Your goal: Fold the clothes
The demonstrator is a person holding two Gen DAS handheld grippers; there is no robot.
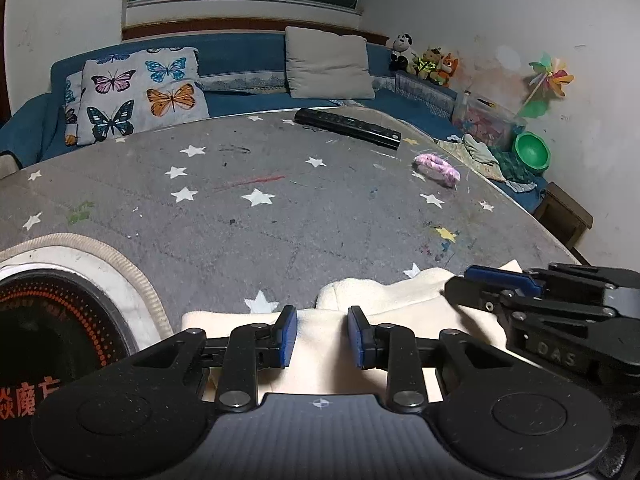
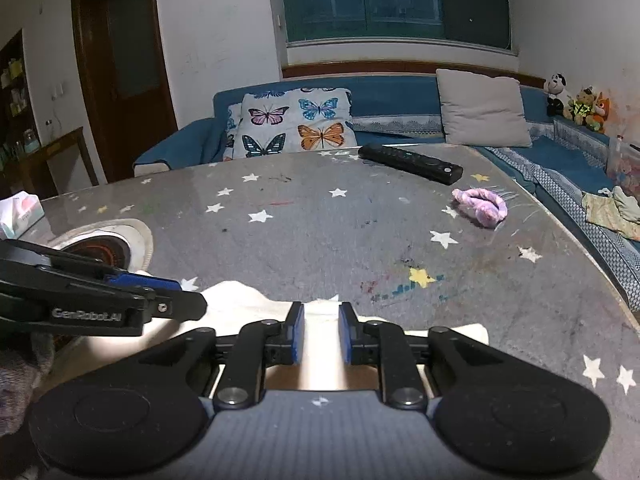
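My left gripper [image 1: 322,336] and right gripper [image 2: 321,333], both spread, over cream fleece garment [image 1: 384,296], lower frame: I pinch edge evenly, lift together.

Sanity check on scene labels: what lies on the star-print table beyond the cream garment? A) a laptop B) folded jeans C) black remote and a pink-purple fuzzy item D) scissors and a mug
C: past the cream garment, a black remote lies near the far edge of the star-print table, and a pink-purple fuzzy item lies to its right.

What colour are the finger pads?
Blue, clearest on the left gripper's pads in the left wrist view.
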